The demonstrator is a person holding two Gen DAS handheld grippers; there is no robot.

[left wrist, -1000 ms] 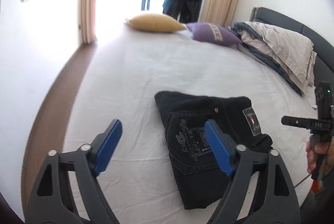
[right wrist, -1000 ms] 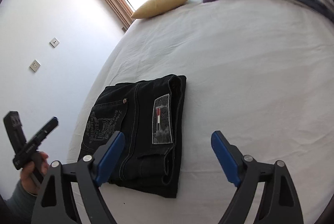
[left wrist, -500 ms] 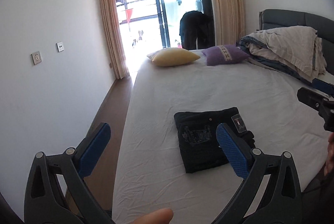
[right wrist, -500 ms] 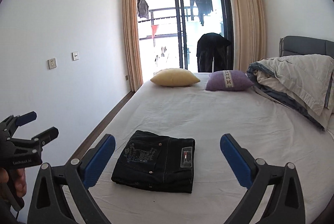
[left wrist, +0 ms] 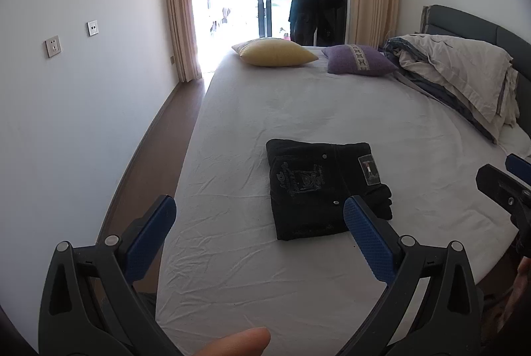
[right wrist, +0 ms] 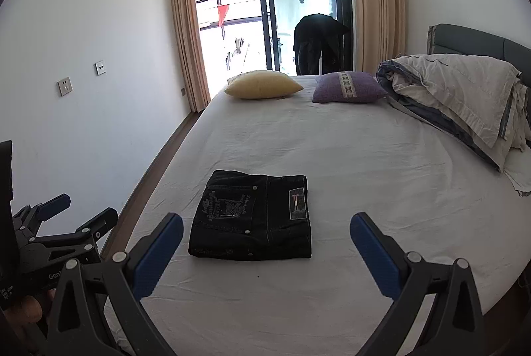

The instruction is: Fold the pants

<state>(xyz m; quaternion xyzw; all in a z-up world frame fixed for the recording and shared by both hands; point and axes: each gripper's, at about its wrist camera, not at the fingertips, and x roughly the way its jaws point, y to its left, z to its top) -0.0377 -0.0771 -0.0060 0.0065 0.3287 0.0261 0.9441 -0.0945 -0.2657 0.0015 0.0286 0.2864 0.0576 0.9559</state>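
Both grippers have been drawn up and back from the pants (right wrist: 252, 216), which a second ago filled the lower part of each wrist view and are now seen smaller, further off, with the whole room opened up behind them. The pants are left lying as a compact dark rectangle on the white sheet of the bed (right wrist: 365, 163), near its foot end, back pocket embroidery and waistband label facing up; one thicker lump of fabric is seen sticking out at the corner nearest the right side in the left wrist view. Nothing is carried by either tool. The jaws of the left gripper (left wrist: 262, 229) have just been opening and are now spread wide, with only bare sheet and the edge of the pants seen between them; the jaws of the right gripper (right wrist: 265, 243) have likewise just been opening and stand fully apart, the bundle being framed beyond them, not touched. The yellow pillow (right wrist: 262, 83), the purple pillow (right wrist: 348, 87) and the heaped duvet (right wrist: 464, 90) at the headboard have been left undisturbed, well apart from the pants. From this it is judged that the last fold has been released and the task is finished or all but finished; at most, the protruding corner might be tucked in or the bundle squared.
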